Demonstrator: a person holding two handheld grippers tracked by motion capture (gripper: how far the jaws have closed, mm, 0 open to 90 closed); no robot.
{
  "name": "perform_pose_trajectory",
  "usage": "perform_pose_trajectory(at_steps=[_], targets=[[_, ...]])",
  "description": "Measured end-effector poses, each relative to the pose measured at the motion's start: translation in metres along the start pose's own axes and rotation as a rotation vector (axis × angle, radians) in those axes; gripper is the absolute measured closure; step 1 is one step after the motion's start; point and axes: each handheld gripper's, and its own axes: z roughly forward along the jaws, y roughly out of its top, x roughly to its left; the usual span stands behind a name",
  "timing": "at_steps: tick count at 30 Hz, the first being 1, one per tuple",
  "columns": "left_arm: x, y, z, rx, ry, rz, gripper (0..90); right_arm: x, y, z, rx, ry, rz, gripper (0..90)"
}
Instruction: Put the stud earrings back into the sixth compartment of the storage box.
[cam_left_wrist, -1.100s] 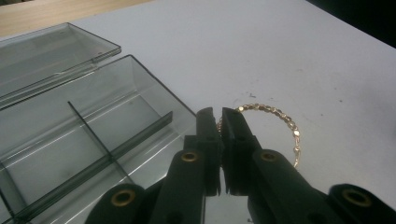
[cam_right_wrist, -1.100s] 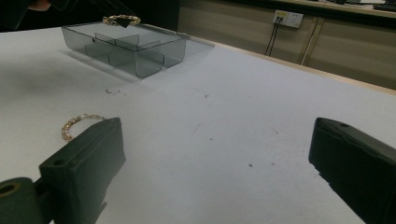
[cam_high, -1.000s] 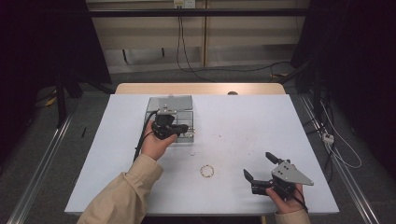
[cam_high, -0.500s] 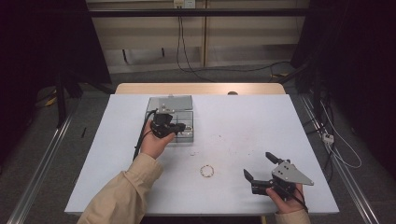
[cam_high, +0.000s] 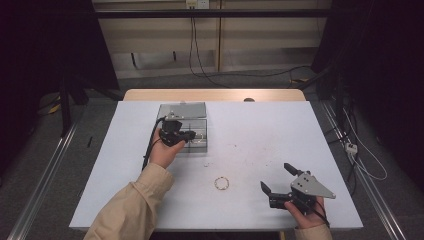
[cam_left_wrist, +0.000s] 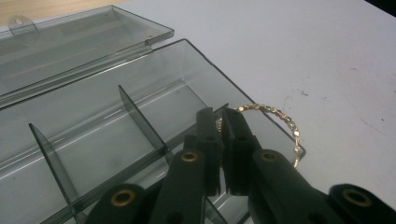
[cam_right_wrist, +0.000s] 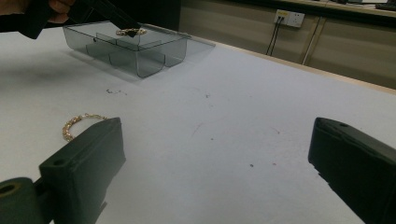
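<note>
1. White tabletop with a wood strip at the far edge, dark room around it, cables on the back wall.
2. Clear smoky plastic organizer box sits at far left of the table, hinged lid folded open behind it, dividers inside; the compartments in sight look empty.
3. Left gripper: jaws pinched together on a gold bead bracelet, held above the box's near-right corner; the loop hangs out past the box rim, not yet dropped in.
4. Second gold bracelet lies flat on the table, mid-front, well apart from the box.
5. Right gripper: jaws wide apart, holding nothing, near the front right of the table, pointed toward the loose bracelet but not touching it.
6. Progress, my read: looks like sorting bracelets into the box. First one mid-placement, release pending; second one not picked up yet. Lid left open.
</note>
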Motion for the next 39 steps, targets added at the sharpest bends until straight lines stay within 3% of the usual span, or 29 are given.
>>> perform_pose_trajectory(at_steps=[7, 14, 17, 24, 26, 29, 31, 35, 39], targets=[[0.001, -0.001, 0.005, 0.001, 0.012, -0.005, 86.7, 0.0, 0.0, 0.0, -0.001, 0.001, 0.001, 3.2], [0.001, -0.002, 0.009, 0.008, 0.036, 0.02, 86.6, 0.0, 0.0, 0.0, 0.0, 0.004, 0.001, 3.3], [0.001, -0.002, 0.011, -0.005, 0.042, 0.015, 81.4, 0.0, 0.0, 0.0, 0.0, 0.006, 0.002, 3.3], [-0.002, -0.001, 0.007, -0.001, 0.014, 0.016, 77.4, 0.001, 0.0, 0.0, 0.001, 0.006, 0.0, 3.3], [-0.003, -0.001, 0.005, -0.011, 0.002, 0.0, 74.6, 0.001, 0.0, 0.0, 0.002, 0.006, -0.002, 3.3], [-0.007, 0.0, 0.0, -0.015, -0.017, 0.011, 69.6, 0.001, 0.0, 0.0, 0.003, 0.006, -0.001, 3.3], [-0.011, 0.0, -0.004, -0.012, -0.022, 0.04, 65.3, 0.001, 0.0, 0.0, 0.003, 0.006, -0.002, 3.3], [-0.022, 0.001, -0.011, -0.006, -0.074, 0.081, 56.6, 0.001, 0.0, 0.0, 0.004, 0.005, -0.002, 3.3], [-0.033, 0.001, -0.016, 0.005, -0.121, 0.086, 46.1, 0.002, 0.0, 0.0, 0.005, 0.004, -0.005, 3.3]])
